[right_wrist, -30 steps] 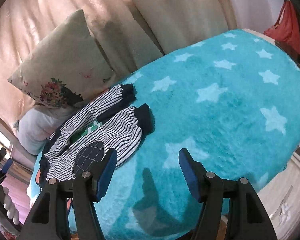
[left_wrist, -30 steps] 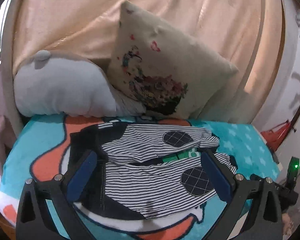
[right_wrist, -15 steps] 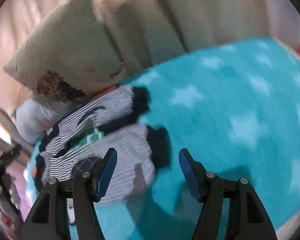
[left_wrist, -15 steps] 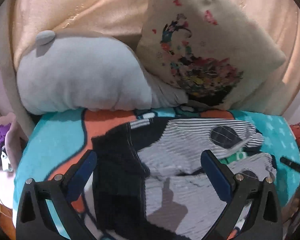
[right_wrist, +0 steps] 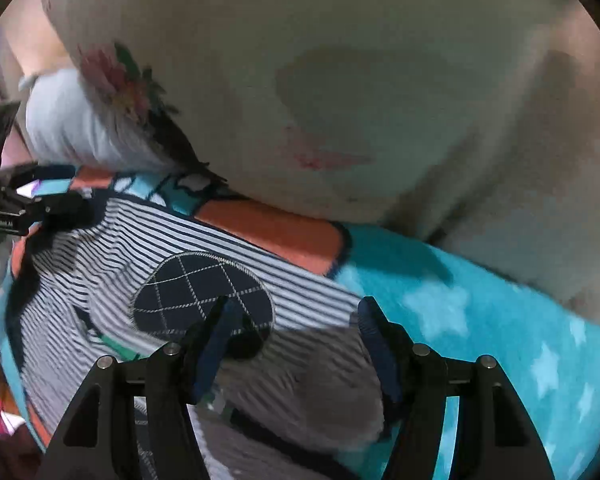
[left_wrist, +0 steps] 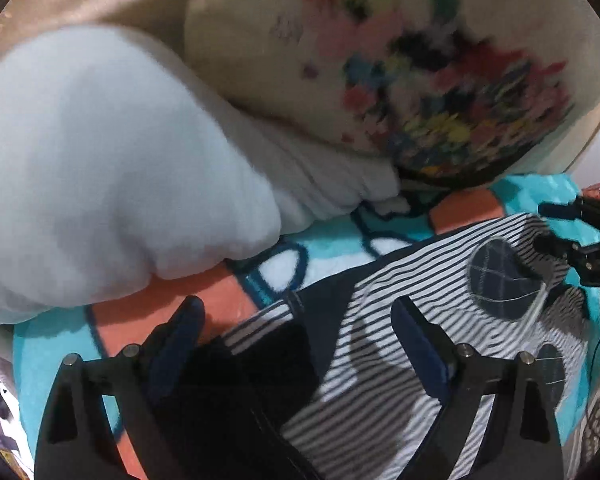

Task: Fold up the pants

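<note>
The pants (left_wrist: 400, 336), one striped pair with dark trim, lay spread flat on the turquoise blanket (right_wrist: 480, 320) that covered the bed. Two dark quilted knee patches were counted in the left wrist view; the upper patch (left_wrist: 500, 276) sat near the right edge, the other lower down, partly hidden. In the right wrist view one patch (right_wrist: 196, 296) showed clearly.

The left gripper (left_wrist: 296, 344) stood low over the dark waist end, its fingers (left_wrist: 416, 344) wide apart and holding nothing. The right gripper (right_wrist: 292, 340) stood over a leg just beside the patch, its fingers (right_wrist: 376, 340) likewise apart and empty; contact with the fabric could not be determined.

Two cushions lay behind the pants: one pale blue pillow (left_wrist: 112, 176) and one cream floral cushion (left_wrist: 440, 72), touching each other.
</note>
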